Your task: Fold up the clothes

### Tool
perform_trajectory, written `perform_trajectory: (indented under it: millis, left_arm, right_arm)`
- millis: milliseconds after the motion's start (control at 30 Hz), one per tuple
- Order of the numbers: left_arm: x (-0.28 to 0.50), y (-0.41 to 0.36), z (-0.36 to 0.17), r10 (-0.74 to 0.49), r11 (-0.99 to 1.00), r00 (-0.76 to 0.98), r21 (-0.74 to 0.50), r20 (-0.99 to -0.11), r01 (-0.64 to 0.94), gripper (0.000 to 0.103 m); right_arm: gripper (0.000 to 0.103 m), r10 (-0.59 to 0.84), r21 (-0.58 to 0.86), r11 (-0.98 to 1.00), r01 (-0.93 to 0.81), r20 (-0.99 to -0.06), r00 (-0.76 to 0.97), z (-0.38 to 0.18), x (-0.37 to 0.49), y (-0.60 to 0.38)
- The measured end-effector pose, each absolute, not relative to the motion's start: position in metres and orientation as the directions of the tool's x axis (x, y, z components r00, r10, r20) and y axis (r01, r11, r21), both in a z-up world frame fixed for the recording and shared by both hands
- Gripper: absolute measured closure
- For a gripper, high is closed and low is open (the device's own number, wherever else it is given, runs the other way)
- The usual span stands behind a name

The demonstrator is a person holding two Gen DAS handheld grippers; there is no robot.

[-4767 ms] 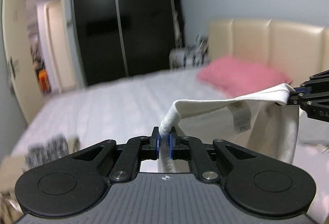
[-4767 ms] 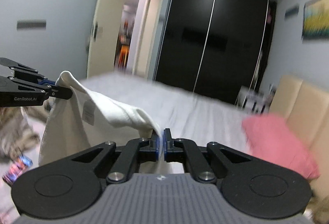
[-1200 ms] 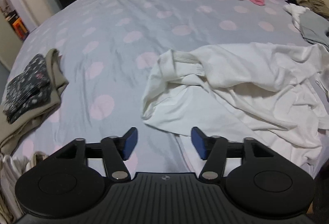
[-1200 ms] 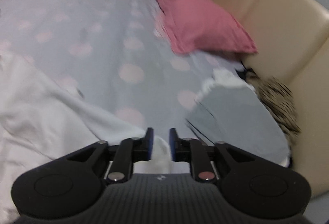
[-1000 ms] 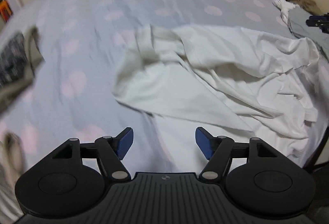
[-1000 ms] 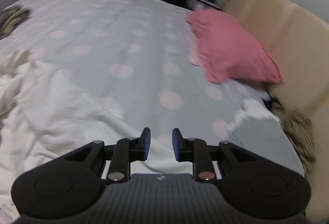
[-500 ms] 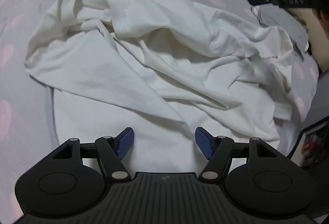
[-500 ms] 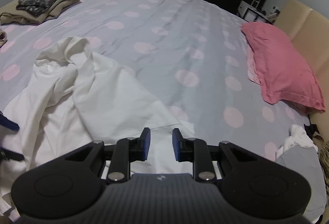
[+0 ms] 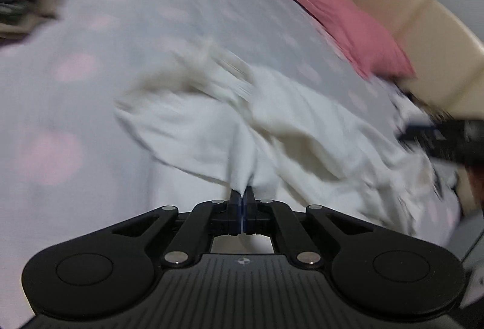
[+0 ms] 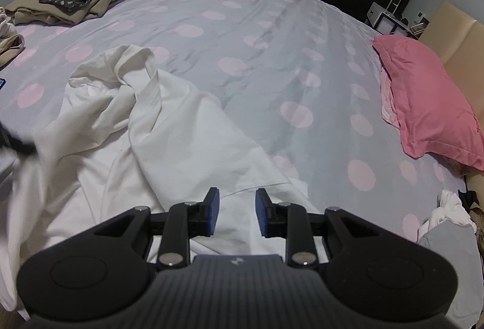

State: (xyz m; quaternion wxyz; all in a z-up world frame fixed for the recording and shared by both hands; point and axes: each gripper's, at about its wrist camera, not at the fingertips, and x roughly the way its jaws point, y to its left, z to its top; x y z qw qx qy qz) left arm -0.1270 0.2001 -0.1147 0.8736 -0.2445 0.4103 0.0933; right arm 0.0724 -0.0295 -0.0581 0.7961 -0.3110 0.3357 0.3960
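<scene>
The white T-shirt [image 10: 181, 141] is clamped in the left claw [image 9: 243, 199] — the right claw [image 10: 237, 212], parted over the hem, should be closed squarely.

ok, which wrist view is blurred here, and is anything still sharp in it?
Left wrist view: heavy motion smear over the white shirt, bedspread and pink pillow; only the left tool itself is crisp. Right wrist view: sharp throughout, apart from a smeared dark streak at its left edge; fisheye bends the bed.
</scene>
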Motion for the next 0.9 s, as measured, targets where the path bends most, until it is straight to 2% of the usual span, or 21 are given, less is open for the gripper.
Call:
perform_trajectory:
  millis: [267,667,767,800,900]
  left_arm:
    - [-0.168,0.265,-0.096,0.195,0.829,0.572,-0.177,-0.797,-0.53,0.103]
    - [-0.221,0.296,-0.098,0.286,0.807,0.46,-0.048,-0.84,-0.589,0.103]
    - [-0.216,0.294,-0.095,0.259,0.842,0.401,0.002,-0.879,-0.54,0.093]
    - [-0.211,0.29,-0.094,0.249,0.864,0.374,0.03,-0.894,-0.503,0.093]
    - [-0.206,0.278,-0.076,0.327,0.881,0.404,0.122,-0.854,-0.457,0.084]
  right_arm:
    - [0.073,0.428,-0.211,0.496,-0.842,-0.784,0.449,-0.059,0.076,-0.03]
    - [0.072,0.465,-0.219,0.413,-0.884,-0.784,0.411,-0.066,0.067,-0.018]
    - [0.071,0.473,-0.222,0.383,-0.896,-0.787,0.397,-0.07,0.063,-0.012]
    - [0.07,0.477,-0.223,0.371,-0.901,-0.787,0.391,-0.071,0.061,-0.01]
    - [0.068,0.489,-0.23,0.328,-0.916,-0.789,0.373,-0.078,0.054,-0.003]
